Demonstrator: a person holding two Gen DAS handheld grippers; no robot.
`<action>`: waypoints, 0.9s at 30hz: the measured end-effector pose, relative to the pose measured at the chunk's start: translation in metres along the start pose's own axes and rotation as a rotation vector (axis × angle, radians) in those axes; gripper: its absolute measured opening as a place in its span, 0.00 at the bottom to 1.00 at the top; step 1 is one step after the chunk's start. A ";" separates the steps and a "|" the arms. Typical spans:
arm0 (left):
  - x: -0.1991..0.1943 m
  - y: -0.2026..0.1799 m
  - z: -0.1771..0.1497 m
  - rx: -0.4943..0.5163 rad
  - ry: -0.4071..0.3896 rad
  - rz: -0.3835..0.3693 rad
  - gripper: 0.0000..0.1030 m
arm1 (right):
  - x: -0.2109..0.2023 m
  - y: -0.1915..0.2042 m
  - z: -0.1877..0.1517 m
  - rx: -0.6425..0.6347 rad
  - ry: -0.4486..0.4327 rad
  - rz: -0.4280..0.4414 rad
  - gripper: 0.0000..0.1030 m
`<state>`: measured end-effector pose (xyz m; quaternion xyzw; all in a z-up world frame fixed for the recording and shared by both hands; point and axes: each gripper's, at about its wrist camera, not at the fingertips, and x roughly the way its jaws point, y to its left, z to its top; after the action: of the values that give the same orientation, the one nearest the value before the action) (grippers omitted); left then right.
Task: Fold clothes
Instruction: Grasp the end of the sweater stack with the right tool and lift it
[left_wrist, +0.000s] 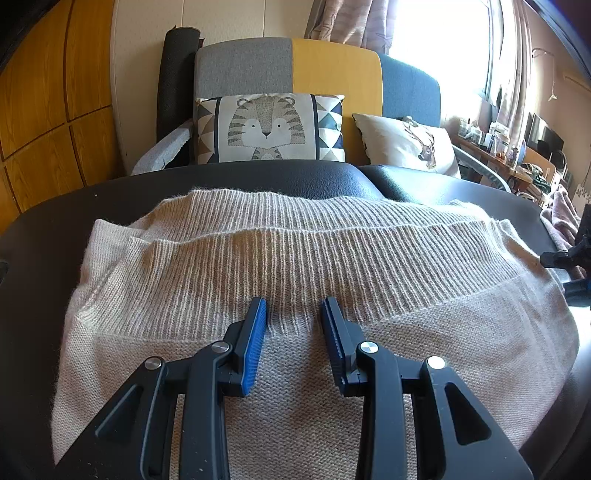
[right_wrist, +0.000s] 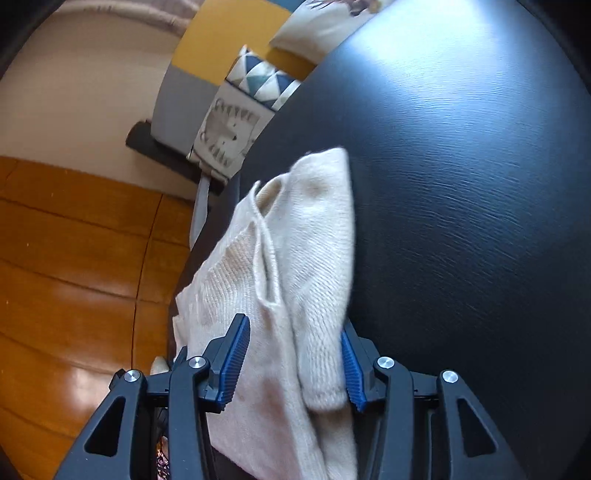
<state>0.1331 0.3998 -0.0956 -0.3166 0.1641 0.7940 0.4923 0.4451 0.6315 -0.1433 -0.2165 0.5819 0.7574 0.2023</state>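
Note:
A beige knitted sweater (left_wrist: 303, 266) lies folded on a black padded surface (left_wrist: 258, 177), its ribbed band across the middle. My left gripper (left_wrist: 293, 308) is open and empty, its blue-padded fingertips resting low over the sweater's near part. In the right wrist view, part of the sweater (right_wrist: 295, 266) passes between the fingers of my right gripper (right_wrist: 295, 325). The jaws stand wide apart with the knit bunched between them and hanging over the surface's (right_wrist: 461, 184) left edge. I cannot tell whether they grip it.
A sofa (left_wrist: 332, 74) with a tiger cushion (left_wrist: 269, 127) and a deer cushion (left_wrist: 410, 142) stands behind the surface. Wooden panels (left_wrist: 48, 110) are at the left, a cluttered shelf (left_wrist: 509, 155) at the right. Wooden floor (right_wrist: 74, 277) lies below the left edge.

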 end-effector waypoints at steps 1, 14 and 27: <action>0.000 0.000 0.000 0.001 0.000 0.001 0.33 | 0.003 0.004 0.000 -0.030 0.003 -0.007 0.46; -0.005 -0.002 0.004 0.000 0.007 0.005 0.34 | 0.010 0.005 -0.015 -0.053 -0.062 -0.054 0.12; -0.005 -0.088 0.001 0.244 0.026 -0.017 0.34 | -0.024 0.021 -0.040 0.097 -0.182 0.191 0.10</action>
<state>0.2120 0.4373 -0.0866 -0.2661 0.2634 0.7598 0.5315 0.4570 0.5867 -0.1226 -0.0805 0.6152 0.7605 0.1915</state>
